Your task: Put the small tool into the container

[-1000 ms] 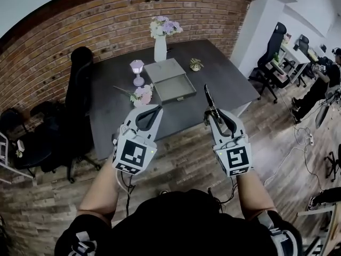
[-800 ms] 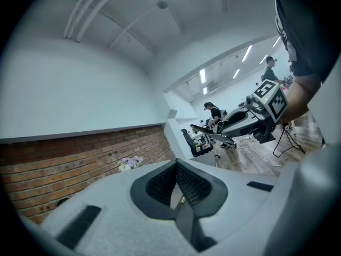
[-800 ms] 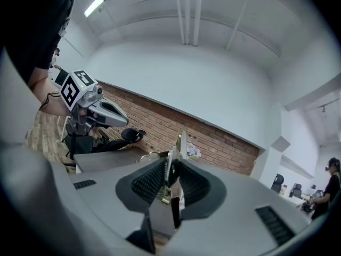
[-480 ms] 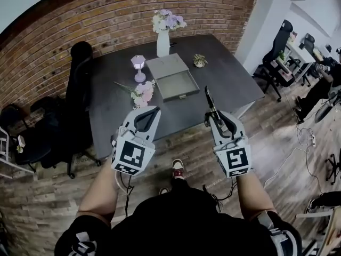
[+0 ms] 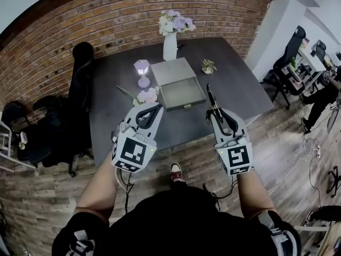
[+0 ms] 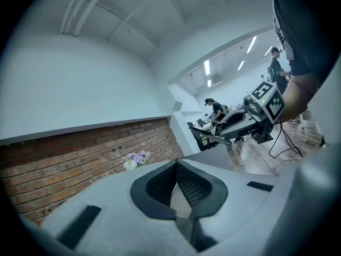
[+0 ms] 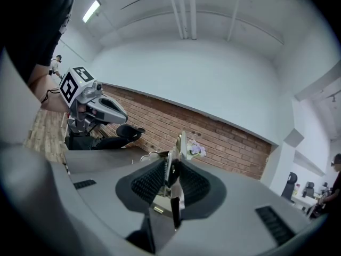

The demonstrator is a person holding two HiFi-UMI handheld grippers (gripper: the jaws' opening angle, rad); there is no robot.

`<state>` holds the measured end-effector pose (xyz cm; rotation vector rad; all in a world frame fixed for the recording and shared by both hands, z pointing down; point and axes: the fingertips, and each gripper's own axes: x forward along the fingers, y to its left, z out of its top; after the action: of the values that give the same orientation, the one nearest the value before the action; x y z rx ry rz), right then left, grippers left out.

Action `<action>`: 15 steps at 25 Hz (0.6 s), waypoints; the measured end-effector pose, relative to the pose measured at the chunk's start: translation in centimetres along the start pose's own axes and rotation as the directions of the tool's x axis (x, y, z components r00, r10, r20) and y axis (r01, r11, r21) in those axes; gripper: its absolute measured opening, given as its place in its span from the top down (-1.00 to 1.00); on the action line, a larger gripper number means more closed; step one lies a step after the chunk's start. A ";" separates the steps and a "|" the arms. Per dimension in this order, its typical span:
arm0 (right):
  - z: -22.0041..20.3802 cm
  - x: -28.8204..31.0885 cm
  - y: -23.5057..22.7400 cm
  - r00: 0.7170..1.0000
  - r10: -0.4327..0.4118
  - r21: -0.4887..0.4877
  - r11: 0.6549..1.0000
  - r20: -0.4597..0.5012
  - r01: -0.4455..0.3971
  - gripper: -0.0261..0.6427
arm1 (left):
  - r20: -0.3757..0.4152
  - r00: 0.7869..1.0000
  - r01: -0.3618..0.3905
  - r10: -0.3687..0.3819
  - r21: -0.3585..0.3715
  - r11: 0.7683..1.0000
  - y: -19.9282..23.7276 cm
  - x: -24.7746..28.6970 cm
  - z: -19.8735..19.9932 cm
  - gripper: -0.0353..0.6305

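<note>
As it hung over the wooden floor [image 5: 186, 148], short of the surface, right tool [image 5: 213, 112]: jaws pressed onto a small metal implement [image 5: 209, 96], which stuck out past the tips toward the container [image 5: 184, 94].
Left tool [image 5: 154, 108]: jaws closed together, nothing between them.
Container: grey box with its drawer pulled open, mid-surface, well apart from both tools.
Risk: much of the implement stood clear of the jaws, so a jolt could likely swing it loose onto the floor. An early release would probably land it on the surface [image 5: 114, 97] or the box's closed top. The loose pink flowers [image 5: 147, 96] just beside the drawer could be brushed.
Surface: dark table carrying a vase of flowers [image 5: 170, 44], a small lamp [image 5: 143, 73] and a little plant [image 5: 208, 66].
Room: brick wall [image 5: 106, 20] behind, black chair [image 5: 80, 76] at left, a seated person [image 5: 322, 89] far right.
</note>
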<state>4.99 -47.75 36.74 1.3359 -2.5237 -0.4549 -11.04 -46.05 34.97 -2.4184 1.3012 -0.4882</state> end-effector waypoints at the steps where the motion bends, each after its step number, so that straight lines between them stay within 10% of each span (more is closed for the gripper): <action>1: -0.2 0.8 -0.4 1.000 0.005 0.003 1.000 0.002 -0.005 0.67 | -0.004 1.000 -0.004 0.004 0.001 1.000 0.5 0.7 -0.1 0.87; 15: -4.1 11.1 -4.1 0.994 0.106 0.018 0.994 -0.012 -0.106 0.67 | -0.066 0.998 -0.021 0.019 -0.033 0.999 4.3 10.1 -3.8 0.87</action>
<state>3.44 -59.82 39.75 1.1994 -2.5785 -0.4021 -10.70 -57.34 37.70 -2.4331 1.3691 -0.5487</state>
